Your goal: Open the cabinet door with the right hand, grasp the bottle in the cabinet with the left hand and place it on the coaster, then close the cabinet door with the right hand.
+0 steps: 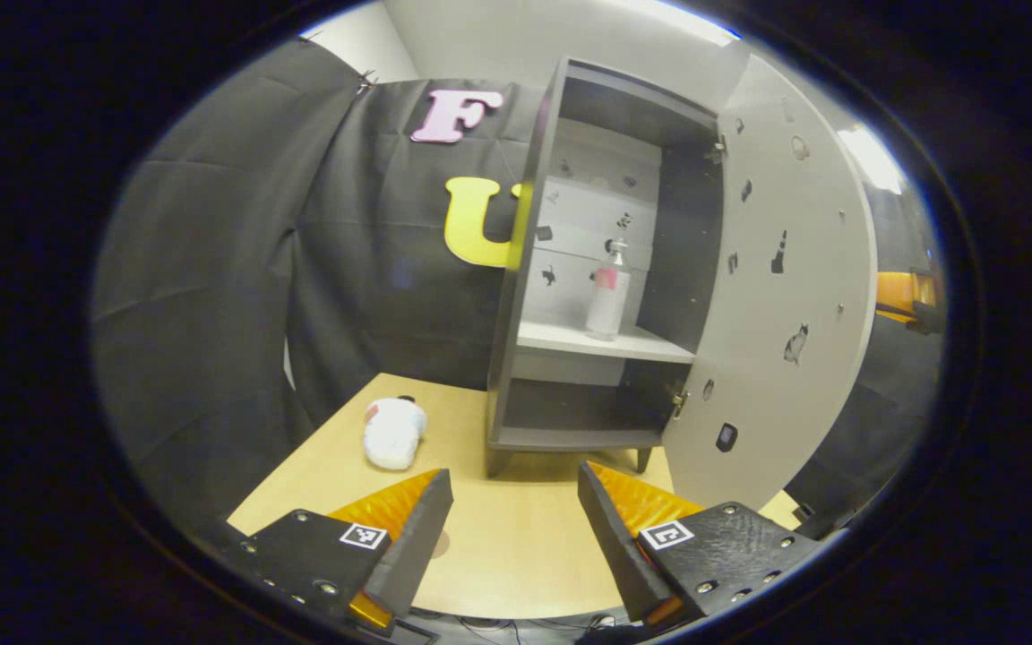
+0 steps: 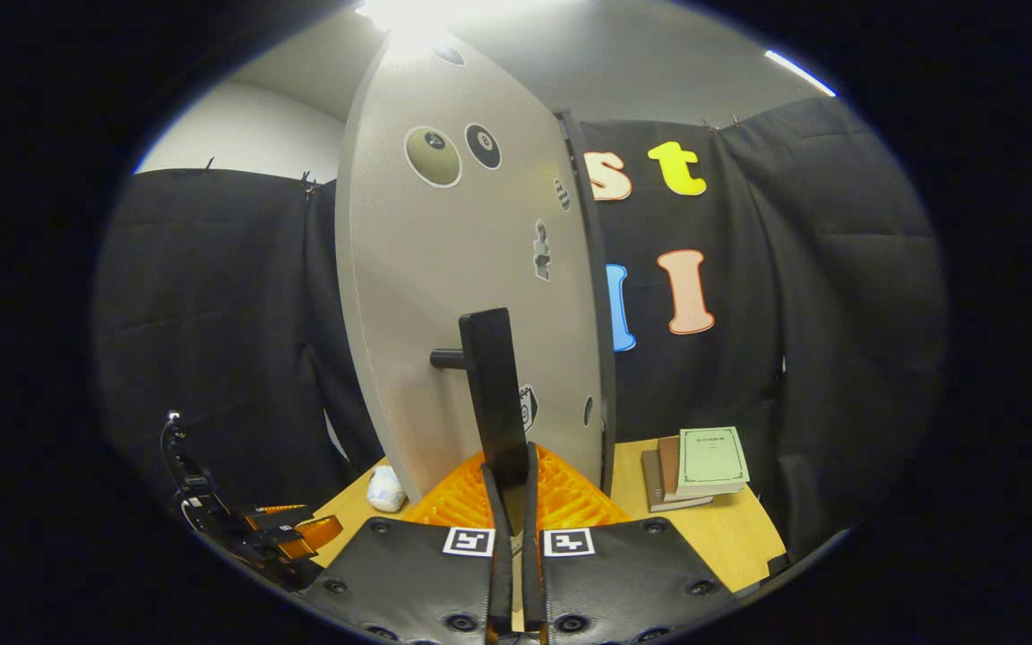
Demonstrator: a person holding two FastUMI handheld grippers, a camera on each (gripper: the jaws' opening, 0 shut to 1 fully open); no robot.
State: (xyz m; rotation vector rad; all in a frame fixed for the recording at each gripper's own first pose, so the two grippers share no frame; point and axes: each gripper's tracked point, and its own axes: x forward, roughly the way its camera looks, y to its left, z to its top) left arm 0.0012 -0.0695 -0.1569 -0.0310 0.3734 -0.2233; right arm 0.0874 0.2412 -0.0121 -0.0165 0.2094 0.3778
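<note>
- Black cloth (image 1: 211,269) hangs behind a pale wooden table (image 1: 498,546) in the left gripper view, with white wall above it.
- At the far left of that table I see a white bundle (image 1: 394,432), lying on its side, well apart from the cabinet.
- My left gripper (image 1: 514,515) hovers low over the table with its fingers spread wide and nothing between them; it points at the cabinet's foot.
- Right of the bundle stands the grey cabinet (image 1: 516,296), open, on short legs.
- On its middle shelf (image 1: 601,342) stands the bottle (image 1: 608,296), upright, clear with a pink band and a pump top, near the shelf's front edge.
- The lower compartment under that shelf looks dark; I cannot tell what it holds.
- The door (image 1: 785,287) is swung out to the right, its inner face dotted with small stickers.
- In the right gripper view I see the left gripper (image 2: 288,533) low at the left edge, and the bundle (image 2: 385,489) just beside the door's bottom.
- The door (image 2: 462,296) stands edge-on ahead, with two round ball stickers near its top.
- My right gripper (image 2: 511,466) is clamped on the door's dark bar handle (image 2: 491,385), both fingers pressed against its lower end.
- Farther right, books (image 2: 695,468) lie stacked on the table (image 2: 740,528), a pale green one on top.
</note>
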